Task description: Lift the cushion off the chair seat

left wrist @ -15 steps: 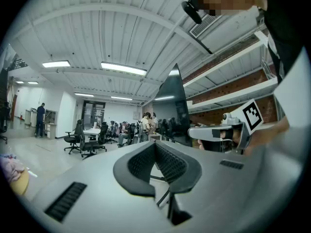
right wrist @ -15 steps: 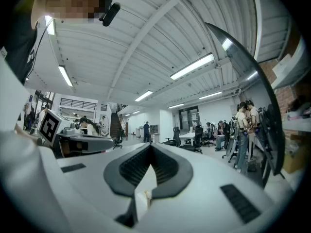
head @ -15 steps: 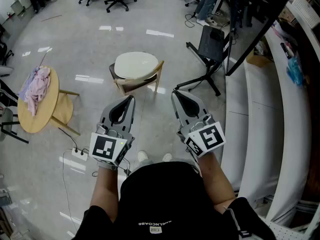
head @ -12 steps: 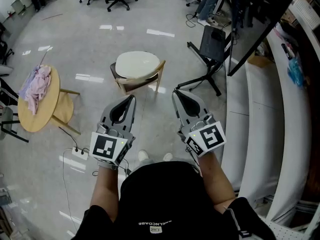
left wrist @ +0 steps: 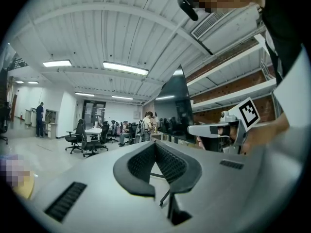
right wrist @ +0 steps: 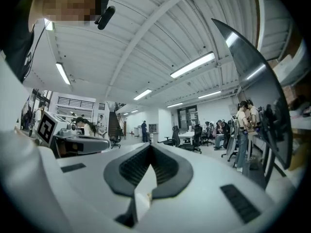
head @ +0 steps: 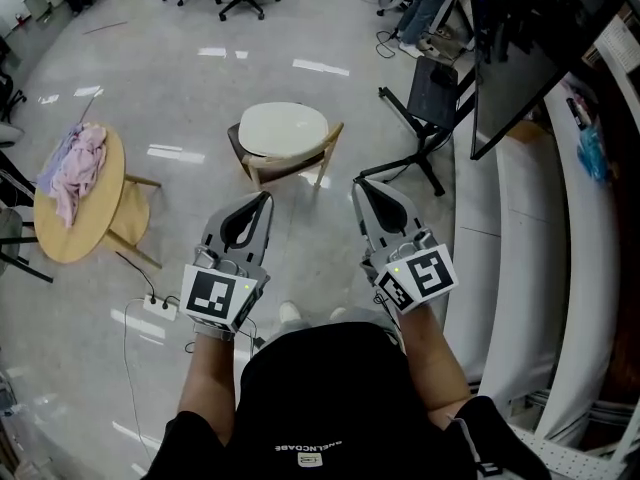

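Facing the round cream cushion (head: 285,126), you have it lying flat on the seat of the low wooden chair (head: 296,166), out ahead on the floor and well apart from both grippers. Your left gripper (head: 263,199) is clenched on nothing, jaws pressed together at the tips. Your right gripper (head: 361,185) is likewise closed and empty. Both are held level in front of you.

The cushion looks soft, light and floppy, so a pinch in the middle would probably only bunch it. The chair's wooden rail curves round the near side, so I'd open up and take the rim at the left and right edges, one gripper each. The cover looks smooth, so bite deep. The chair seems light enough to shift if you drag.

Around you is a glossy grey floor (head: 200,88), with a white power strip (head: 158,307) near your left foot. A round wooden desk (head: 70,233) carrying a pink cloth (head: 72,163) stands left, and a black stand (head: 420,133) stands right.
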`<control>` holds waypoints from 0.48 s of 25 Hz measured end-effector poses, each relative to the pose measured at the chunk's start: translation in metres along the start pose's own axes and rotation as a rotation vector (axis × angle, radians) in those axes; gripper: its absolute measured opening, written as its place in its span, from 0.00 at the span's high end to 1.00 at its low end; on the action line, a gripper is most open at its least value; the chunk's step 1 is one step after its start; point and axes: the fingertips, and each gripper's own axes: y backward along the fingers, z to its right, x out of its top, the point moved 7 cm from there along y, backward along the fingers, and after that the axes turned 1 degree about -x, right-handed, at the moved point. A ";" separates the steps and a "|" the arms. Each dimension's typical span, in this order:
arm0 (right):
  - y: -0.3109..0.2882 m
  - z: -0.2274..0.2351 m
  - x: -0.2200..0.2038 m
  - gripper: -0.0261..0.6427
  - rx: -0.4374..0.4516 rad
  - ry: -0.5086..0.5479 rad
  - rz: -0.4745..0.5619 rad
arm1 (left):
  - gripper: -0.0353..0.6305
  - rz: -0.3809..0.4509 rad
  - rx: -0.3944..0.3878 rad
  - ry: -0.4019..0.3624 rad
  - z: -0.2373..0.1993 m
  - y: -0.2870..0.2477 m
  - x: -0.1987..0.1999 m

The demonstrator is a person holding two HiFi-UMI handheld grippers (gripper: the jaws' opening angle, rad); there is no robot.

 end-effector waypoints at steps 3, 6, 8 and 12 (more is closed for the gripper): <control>-0.007 -0.003 -0.003 0.96 -0.017 -0.011 -0.004 | 0.93 -0.010 0.012 0.009 -0.014 0.007 -0.007; -0.015 -0.002 -0.008 0.96 -0.026 -0.026 -0.015 | 0.93 -0.024 0.020 0.013 -0.024 0.011 -0.014; -0.021 0.002 -0.012 0.96 -0.033 -0.034 -0.025 | 0.93 -0.035 0.021 0.013 -0.029 0.010 -0.017; -0.038 0.019 -0.021 0.96 -0.048 -0.060 -0.037 | 0.93 -0.056 0.029 0.004 -0.041 -0.003 -0.023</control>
